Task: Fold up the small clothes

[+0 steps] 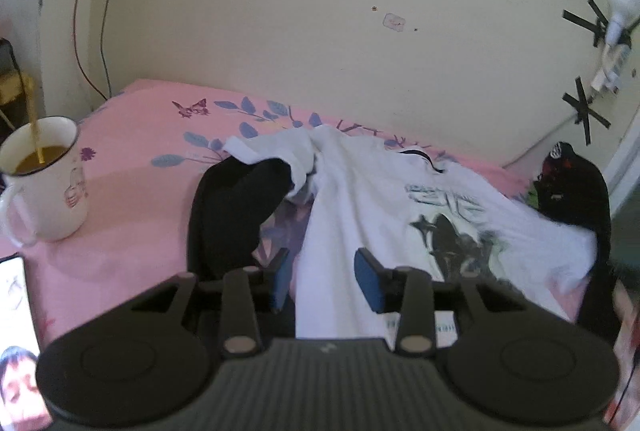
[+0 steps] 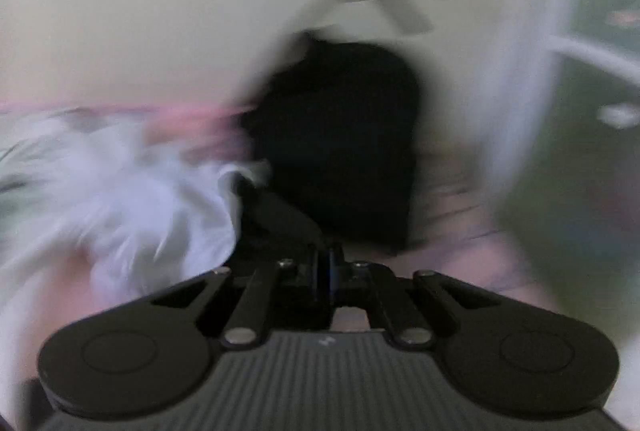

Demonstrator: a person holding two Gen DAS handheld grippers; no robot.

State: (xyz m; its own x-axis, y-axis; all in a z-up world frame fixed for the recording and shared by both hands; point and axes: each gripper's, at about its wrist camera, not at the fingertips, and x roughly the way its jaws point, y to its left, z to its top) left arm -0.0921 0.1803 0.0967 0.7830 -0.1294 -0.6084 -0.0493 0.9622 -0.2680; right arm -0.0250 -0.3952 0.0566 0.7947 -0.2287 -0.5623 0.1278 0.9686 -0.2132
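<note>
A white T-shirt [image 1: 360, 199] with a dark print and black sleeves lies crumpled on the pink flowered bedsheet [image 1: 132, 167]. One black sleeve [image 1: 236, 211] is folded back at its left. My left gripper [image 1: 326, 281] hovers low over the shirt's near edge. Its blue pads [image 1: 370, 285] stand apart, white cloth lies between them, and neither pad presses on it. The right wrist view is badly blurred. There my right gripper [image 2: 324, 271] has its jaws together, and a dark fold of the shirt [image 2: 280, 219] runs from them up to white cloth [image 2: 160, 207].
A white mug [image 1: 48, 187] of yellowish drink with a stick in it stands on the sheet at the left. A lit phone [image 1: 16, 331] lies at the near left corner. A black bundle [image 1: 576, 191] leans on the cream wall [image 1: 320, 11] at the right; cables and taped plugs hang on the wall.
</note>
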